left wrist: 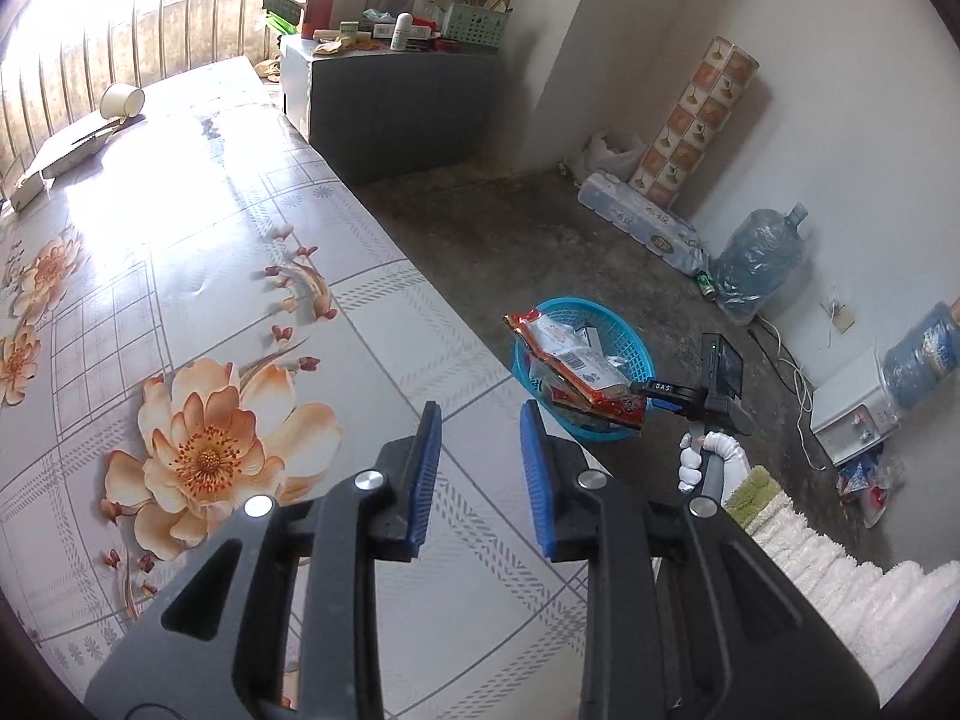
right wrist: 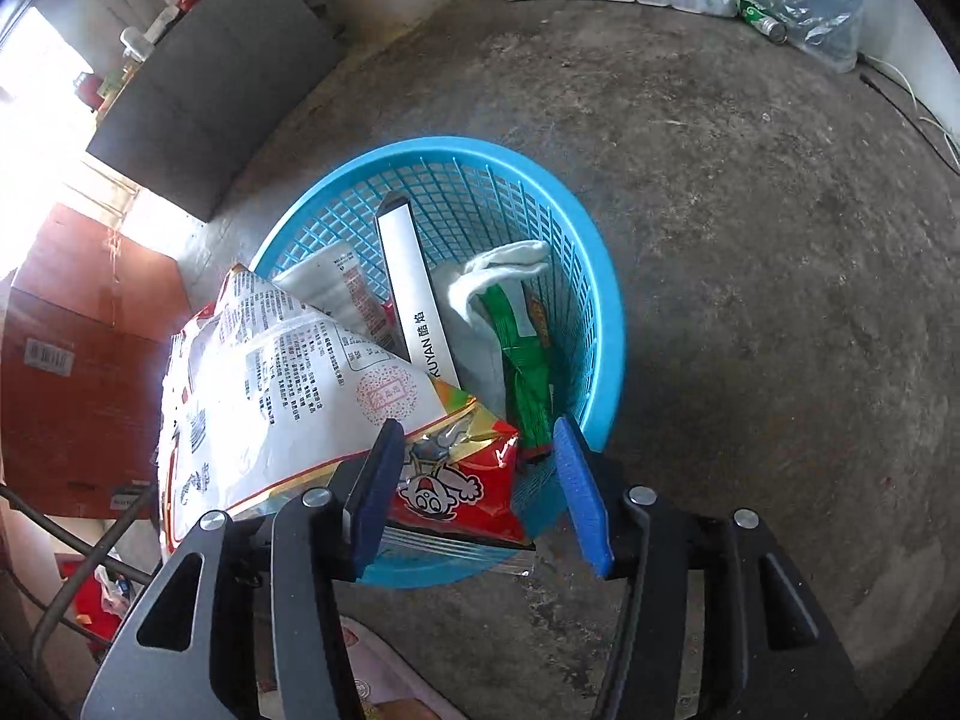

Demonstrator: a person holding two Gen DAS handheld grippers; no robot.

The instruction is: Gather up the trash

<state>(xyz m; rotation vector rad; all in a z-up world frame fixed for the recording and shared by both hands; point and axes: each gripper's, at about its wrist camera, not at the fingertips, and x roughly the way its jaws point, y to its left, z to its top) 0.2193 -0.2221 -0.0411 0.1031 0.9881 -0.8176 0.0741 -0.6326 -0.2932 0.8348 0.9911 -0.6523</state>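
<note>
A blue mesh basket (right wrist: 576, 222) stands on the concrete floor beside the table; it also shows in the left wrist view (left wrist: 636, 354). It holds a white box, a white cloth and a green wrapper (right wrist: 528, 354). A red and white snack bag (right wrist: 312, 384) lies across the basket's near rim, between the jaws of my right gripper (right wrist: 480, 480), which stand wide apart just above it. In the left wrist view the snack bag (left wrist: 576, 360) sits at the tips of the right gripper (left wrist: 660, 390). My left gripper (left wrist: 480, 468) is open and empty above the floral table (left wrist: 252, 252).
A paper cup (left wrist: 122, 101) and flat cardboard (left wrist: 66, 159) lie at the table's far end. A grey cabinet (left wrist: 402, 114) with clutter stands beyond. Tissue packs (left wrist: 642, 222), water jugs (left wrist: 762, 258) and a green can (right wrist: 762, 18) line the wall. Brown boxes (right wrist: 78, 360) stand under the table.
</note>
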